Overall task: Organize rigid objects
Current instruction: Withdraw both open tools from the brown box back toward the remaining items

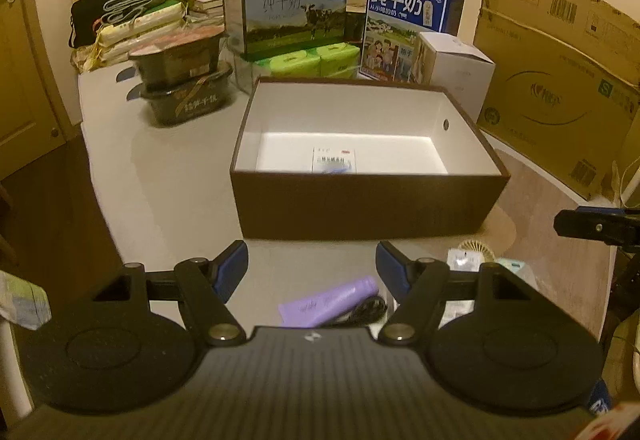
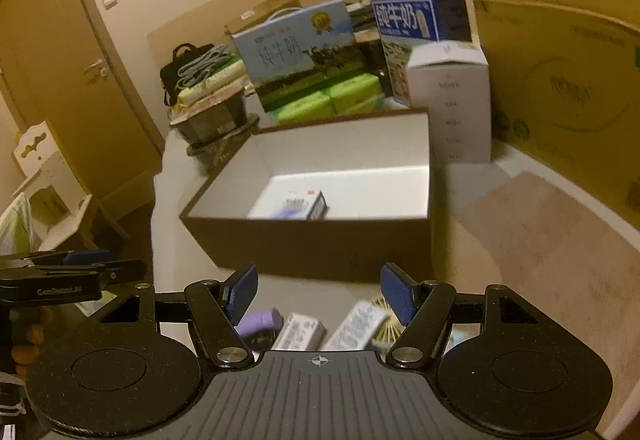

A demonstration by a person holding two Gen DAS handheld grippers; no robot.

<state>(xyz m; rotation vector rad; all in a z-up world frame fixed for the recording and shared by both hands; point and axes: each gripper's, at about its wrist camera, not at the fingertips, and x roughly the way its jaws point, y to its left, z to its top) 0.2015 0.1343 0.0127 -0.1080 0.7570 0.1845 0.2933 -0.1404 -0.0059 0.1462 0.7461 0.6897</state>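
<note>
Two empty grippers, left gripper (image 1: 312, 268) and right gripper (image 2: 319, 290), hover wide open before the brown box (image 1: 372, 200). One small carton (image 1: 334, 160) lies inside it, apparently already sorted; the purple tube (image 1: 328, 300) waits on the desk (image 1: 168, 176) in front of it.

Black hand-held gripper (image 1: 312, 268) — blue pads, silver screws

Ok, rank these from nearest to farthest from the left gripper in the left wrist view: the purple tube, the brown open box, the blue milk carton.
Measured from the left gripper:
1. Purple tube, lying on the table just below the open fingertips.
2. Brown open box, straight ahead in the middle of the table, one small packet inside.
3. Blue milk carton, standing behind the box, toward the right.
</note>
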